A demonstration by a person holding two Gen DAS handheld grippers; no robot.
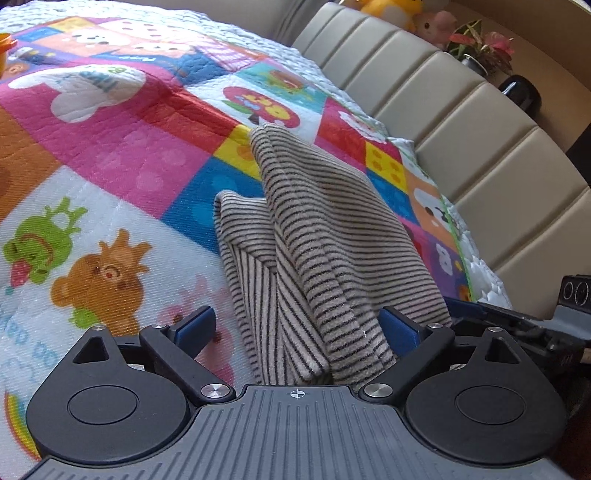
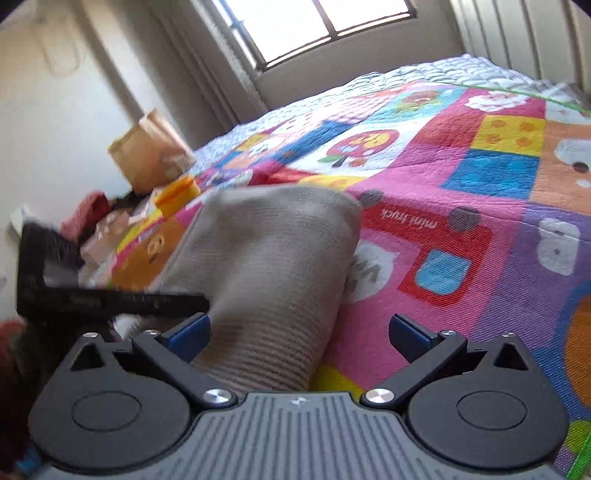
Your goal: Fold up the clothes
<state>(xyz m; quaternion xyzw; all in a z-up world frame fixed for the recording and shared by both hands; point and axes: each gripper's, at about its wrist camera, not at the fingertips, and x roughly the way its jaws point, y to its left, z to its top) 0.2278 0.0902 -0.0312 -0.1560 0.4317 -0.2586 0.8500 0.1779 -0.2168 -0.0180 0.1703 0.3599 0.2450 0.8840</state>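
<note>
A beige garment with thin dark stripes (image 1: 314,251) lies bunched on the colourful cartoon quilt (image 1: 110,147). It runs from the middle of the bed back between the blue pads of my left gripper (image 1: 299,328), whose jaws stand wide apart. In the right wrist view the same garment (image 2: 273,266) is blurred and passes between the wide-open jaws of my right gripper (image 2: 299,328), nearer its left pad. Neither gripper pinches the cloth. The other gripper's black body (image 2: 92,291) shows at the left, and the right one shows in the left view (image 1: 535,325).
A beige padded headboard (image 1: 461,122) borders the bed on the right, with plush toys (image 1: 424,18) and a potted plant (image 1: 480,48) behind it. A brown paper bag (image 2: 147,151), a yellow tub (image 2: 177,194) and clutter sit off the bed's left edge. A window (image 2: 325,26) is behind.
</note>
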